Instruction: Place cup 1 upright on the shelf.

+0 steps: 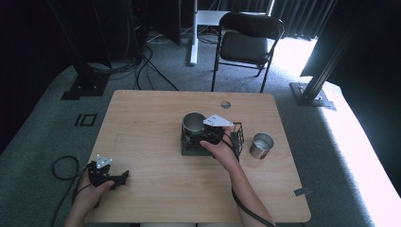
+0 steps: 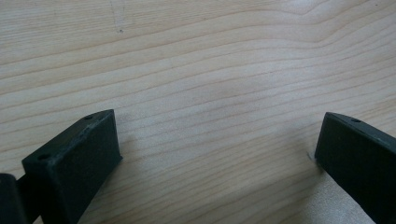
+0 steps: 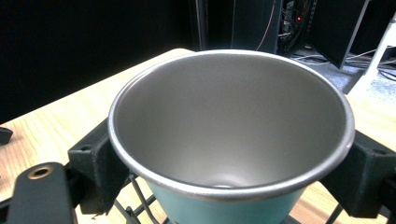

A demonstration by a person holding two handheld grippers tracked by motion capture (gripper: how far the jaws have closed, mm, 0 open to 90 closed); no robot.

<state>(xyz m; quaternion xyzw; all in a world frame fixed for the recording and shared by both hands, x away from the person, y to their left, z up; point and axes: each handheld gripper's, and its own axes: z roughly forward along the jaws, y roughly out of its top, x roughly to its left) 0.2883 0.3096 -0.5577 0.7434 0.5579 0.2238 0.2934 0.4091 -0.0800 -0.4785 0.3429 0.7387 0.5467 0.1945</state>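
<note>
Right gripper (image 1: pixel 204 137) at tabletop (image 1: pixel 151 142) centre, jaws clamped either side of a teal metal cup (image 3: pixel 231 140) held over the black wire rack (image 1: pixel 236 137), likely for loading; second cup (image 1: pixel 261 145) waits toward the right edge; left gripper (image 1: pixel 108 176) rests open-jawed at the near-left corner.

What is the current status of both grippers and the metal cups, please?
Right gripper shut on teal metal cup over black wire rack. Left gripper open, empty, over wooden table. Second steel cup stands beside rack.

Black left gripper (image 1: pixel 124 177), right gripper (image 1: pixel 193 138) — grey three-cornered plates, trailing cables
</note>
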